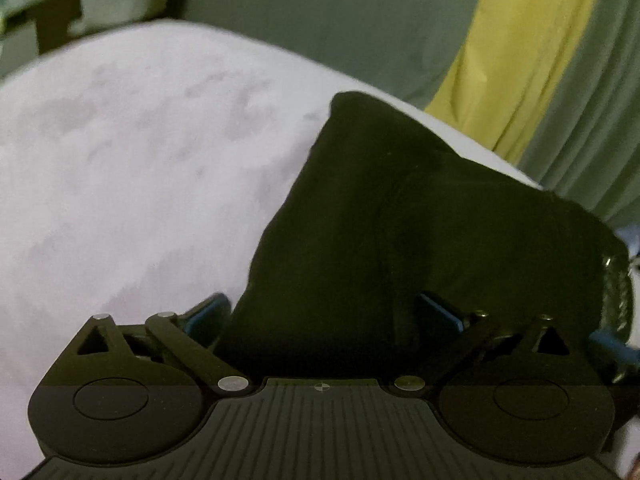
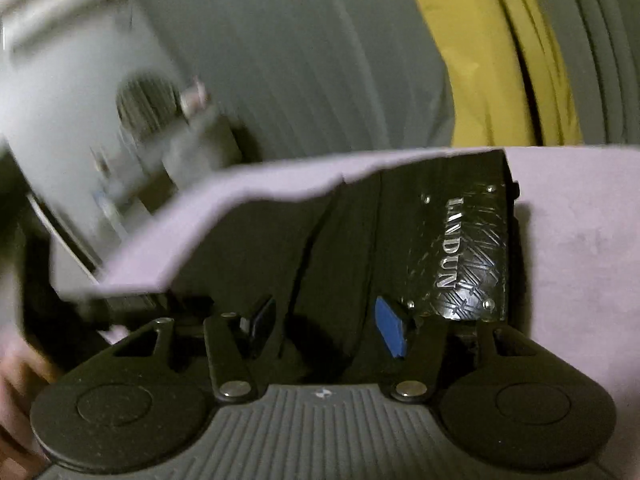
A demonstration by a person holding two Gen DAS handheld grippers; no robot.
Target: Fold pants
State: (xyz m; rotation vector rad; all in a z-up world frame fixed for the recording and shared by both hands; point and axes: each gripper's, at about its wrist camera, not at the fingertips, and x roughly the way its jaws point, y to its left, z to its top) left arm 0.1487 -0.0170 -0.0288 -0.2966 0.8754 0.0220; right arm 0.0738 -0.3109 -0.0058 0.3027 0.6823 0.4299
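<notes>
The left gripper (image 1: 324,312) stands apart, black pants (image 1: 400,220) between its fingers, unpressed. The right gripper (image 2: 324,328) is half apart over the pants (image 2: 332,248). The pants lie on the lilac bedsheet (image 1: 140,160); a yellow curtain (image 1: 520,60) hangs behind it.

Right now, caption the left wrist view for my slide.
Black pants folded on lavender bedcover, left gripper straddling the near edge.

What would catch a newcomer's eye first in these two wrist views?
The black pants, a dark folded mass on the pale lilac bed cover, fill the middle of both views. A shiny black patch lettered LANDUN lies on them right of centre in the right wrist view. Behind, a yellow curtain strip cuts through grey-green drapes.
</notes>
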